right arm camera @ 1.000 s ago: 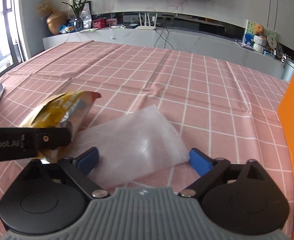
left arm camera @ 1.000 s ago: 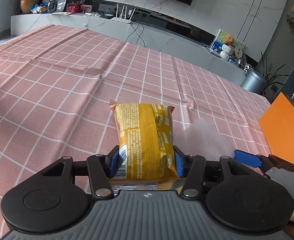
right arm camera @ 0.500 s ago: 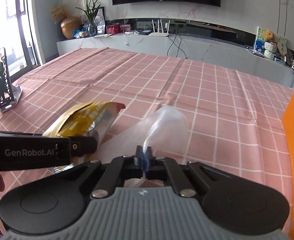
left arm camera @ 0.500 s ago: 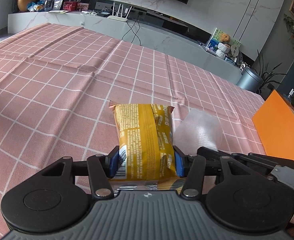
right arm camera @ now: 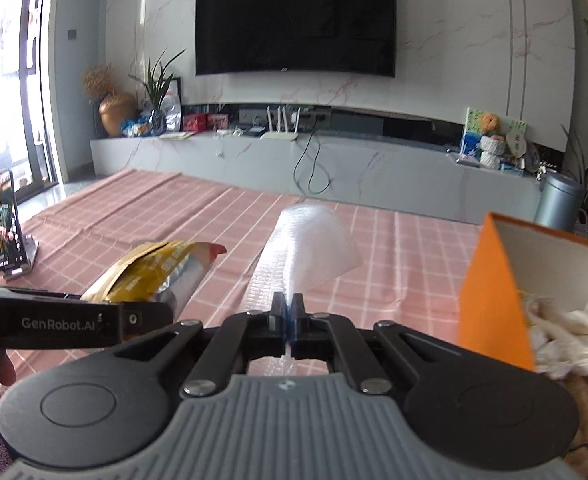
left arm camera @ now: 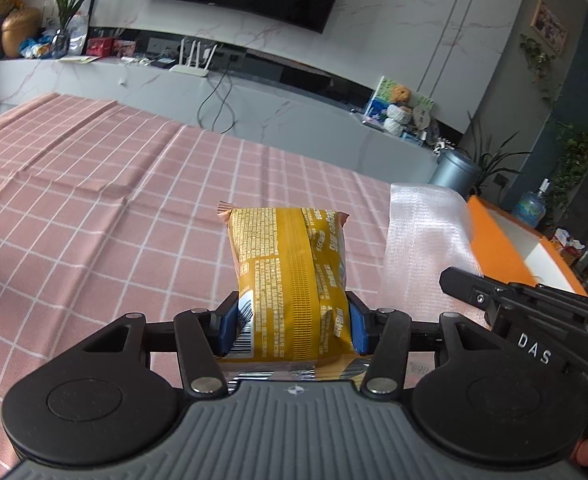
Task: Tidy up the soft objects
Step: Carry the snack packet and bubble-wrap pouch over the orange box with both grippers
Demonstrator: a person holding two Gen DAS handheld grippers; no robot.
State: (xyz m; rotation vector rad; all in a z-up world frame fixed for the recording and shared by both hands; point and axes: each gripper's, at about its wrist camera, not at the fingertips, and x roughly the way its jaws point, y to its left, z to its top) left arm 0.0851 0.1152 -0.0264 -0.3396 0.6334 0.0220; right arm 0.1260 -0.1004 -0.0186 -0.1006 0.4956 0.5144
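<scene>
My left gripper (left arm camera: 290,326) is shut on a yellow snack bag (left arm camera: 294,276) and holds it above the pink checked tablecloth (left arm camera: 94,208). The bag also shows in the right wrist view (right arm camera: 154,272), at the left. My right gripper (right arm camera: 288,312) is shut on a sheet of clear bubble wrap (right arm camera: 305,248), lifted off the cloth and sticking up ahead of the fingers. The wrap also shows in the left wrist view (left arm camera: 425,240), to the right of the bag. An orange box (right arm camera: 493,300) stands at the right with soft toys (right arm camera: 561,332) inside.
The orange box also shows in the left wrist view (left arm camera: 501,244) at the table's right edge. A phone on a stand (right arm camera: 2,228) is at the far left of the table. A grey TV bench (right arm camera: 313,164) runs beyond the table's far edge.
My right gripper closed on the bubble wrap and lifted it off the cloth. Both grippers have risen and tilted up; the orange box's inside has come into view.
</scene>
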